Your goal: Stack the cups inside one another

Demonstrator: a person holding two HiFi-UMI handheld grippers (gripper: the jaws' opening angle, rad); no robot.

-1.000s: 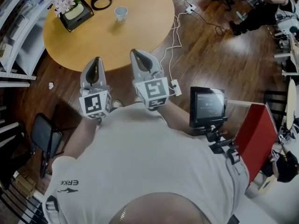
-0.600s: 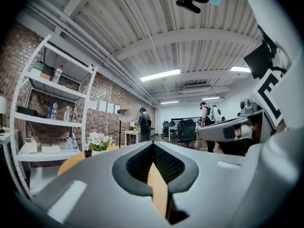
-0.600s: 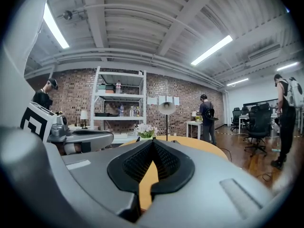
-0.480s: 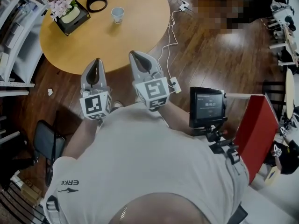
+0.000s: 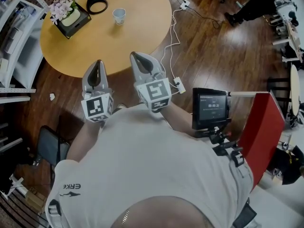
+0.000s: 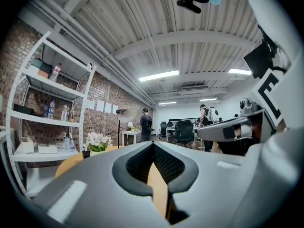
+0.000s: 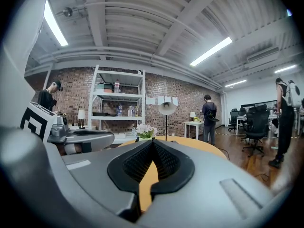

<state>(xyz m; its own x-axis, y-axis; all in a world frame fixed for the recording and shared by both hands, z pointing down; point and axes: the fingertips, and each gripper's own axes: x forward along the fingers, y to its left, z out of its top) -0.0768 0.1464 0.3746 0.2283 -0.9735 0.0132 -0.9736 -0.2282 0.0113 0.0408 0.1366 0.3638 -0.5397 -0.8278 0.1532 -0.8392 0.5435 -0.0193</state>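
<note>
The left gripper (image 5: 98, 64) and the right gripper (image 5: 139, 57) are both clenched on nothing. Each gripper view shows its black pads meeting at the tips, with only the tabletop's orange showing through the slot behind them. They are held side by side, close to the person's chest and pointing roughly level towards 12 o'clock, with their tips just at the near rim of the round table (image 5: 142, 32). This looks like a resting carry rather than a reach, which suits a moment when no cup is in hand.

The only cup (image 5: 119, 16) in view stands upright on the table, well apart from both grippers, at about 11 o'clock from the right one. Whether it is a single cup or several already nested cannot be told at this size; if nested, the task is probably done.

A flower box (image 5: 71, 14) sits at 9 o'clock from the cup and a lamp base (image 5: 97, 4) at 10 o'clock — both clear of a straight approach. A small screen (image 5: 210, 108) on a stand waits at the person's 3 o'clock.
</note>
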